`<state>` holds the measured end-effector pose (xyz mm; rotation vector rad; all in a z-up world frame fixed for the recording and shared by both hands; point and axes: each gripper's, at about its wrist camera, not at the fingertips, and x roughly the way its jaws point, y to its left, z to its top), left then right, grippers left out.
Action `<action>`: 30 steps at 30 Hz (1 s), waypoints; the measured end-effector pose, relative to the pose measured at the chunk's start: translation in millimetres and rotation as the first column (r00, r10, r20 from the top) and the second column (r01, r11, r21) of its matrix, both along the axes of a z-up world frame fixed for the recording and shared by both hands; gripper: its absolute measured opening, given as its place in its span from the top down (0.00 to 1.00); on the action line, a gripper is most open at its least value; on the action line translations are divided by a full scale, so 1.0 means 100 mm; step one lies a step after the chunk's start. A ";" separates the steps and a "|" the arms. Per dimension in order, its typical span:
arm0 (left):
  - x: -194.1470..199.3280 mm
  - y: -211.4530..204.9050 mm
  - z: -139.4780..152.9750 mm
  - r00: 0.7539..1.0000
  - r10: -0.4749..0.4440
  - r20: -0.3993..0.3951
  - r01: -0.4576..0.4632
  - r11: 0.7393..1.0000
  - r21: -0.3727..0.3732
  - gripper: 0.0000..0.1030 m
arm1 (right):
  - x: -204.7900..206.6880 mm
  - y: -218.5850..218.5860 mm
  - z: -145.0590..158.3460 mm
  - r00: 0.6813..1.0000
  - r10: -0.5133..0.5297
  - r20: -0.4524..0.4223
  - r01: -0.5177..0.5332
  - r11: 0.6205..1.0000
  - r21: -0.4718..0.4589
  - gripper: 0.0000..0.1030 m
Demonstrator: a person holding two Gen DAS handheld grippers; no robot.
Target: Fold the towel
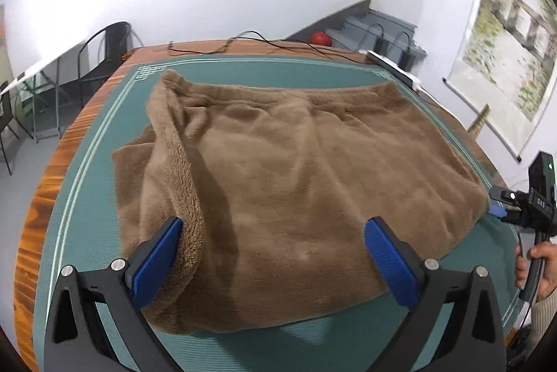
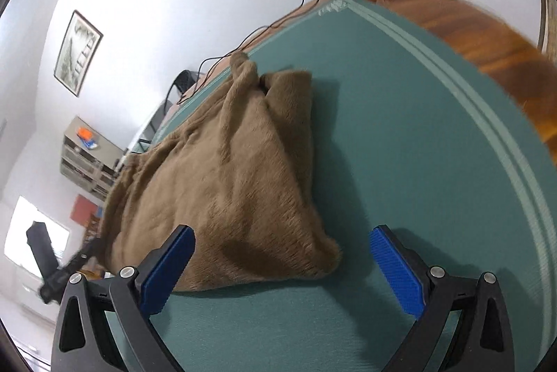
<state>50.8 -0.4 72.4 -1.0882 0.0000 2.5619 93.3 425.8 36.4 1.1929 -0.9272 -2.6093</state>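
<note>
Mid-fold: towel (image 1: 296,191) doubled on tabletop (image 1: 45,198). Both grippers, left (image 1: 273,262) and right (image 2: 282,271), fingers wide open, empty. Next: pinch near-edge corners.

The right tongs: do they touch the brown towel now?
Cannot tell. In the right wrist view the open right tongs straddle the towel corner; the left pad overlaps it, but contact is unclear.

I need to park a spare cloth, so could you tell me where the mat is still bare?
The green mat is bare between the brown towel and the wooden table edge, on the right gripper side. A narrower strip runs left of the towel. The middle is covered, and cables crowd the far edge.
</note>
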 end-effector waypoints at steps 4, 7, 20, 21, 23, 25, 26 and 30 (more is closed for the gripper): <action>-0.09 -0.38 -0.05 0.993 0.119 -0.010 -0.119 0.993 -0.005 0.00 | -0.04 -0.09 -0.04 1.000 -0.006 0.010 0.007 0.995 -0.104 0.00; -0.17 -0.70 -0.14 0.979 0.202 0.011 -0.202 0.979 -0.006 0.00 | -0.05 -0.17 -0.03 0.999 -0.041 0.018 0.042 0.995 -0.093 0.00; -0.10 -1.17 -0.07 0.979 0.206 -0.002 -0.203 0.968 0.148 0.00 | 0.34 -0.43 0.00 0.962 -0.272 0.021 0.271 0.944 -0.190 0.00; -0.09 -1.12 -0.03 0.984 0.179 -0.010 -0.175 0.972 0.160 0.00 | 0.38 -0.46 0.00 0.961 -0.276 0.020 0.275 0.943 -0.188 0.00; -0.08 -1.00 0.02 0.994 0.111 -0.016 -0.106 0.977 0.186 0.00 | 0.39 -0.55 0.02 0.962 -0.272 0.015 0.270 0.947 -0.175 0.00; -0.04 -0.87 0.02 0.999 0.036 -0.022 -0.031 0.979 0.200 0.00 | 0.38 -0.55 0.01 0.966 -0.258 0.018 0.257 0.950 -0.177 0.00; -0.02 -0.81 0.02 1.000 -0.001 -0.025 0.007 0.978 0.207 0.00 | 0.35 -0.56 -0.01 0.968 -0.250 0.023 0.250 0.951 -0.180 0.00; -0.12 -0.72 -0.15 1.000 0.020 -0.008 -0.019 0.996 0.082 0.00 | 0.12 -0.63 -0.02 0.969 -0.247 0.016 0.246 0.955 -0.164 0.00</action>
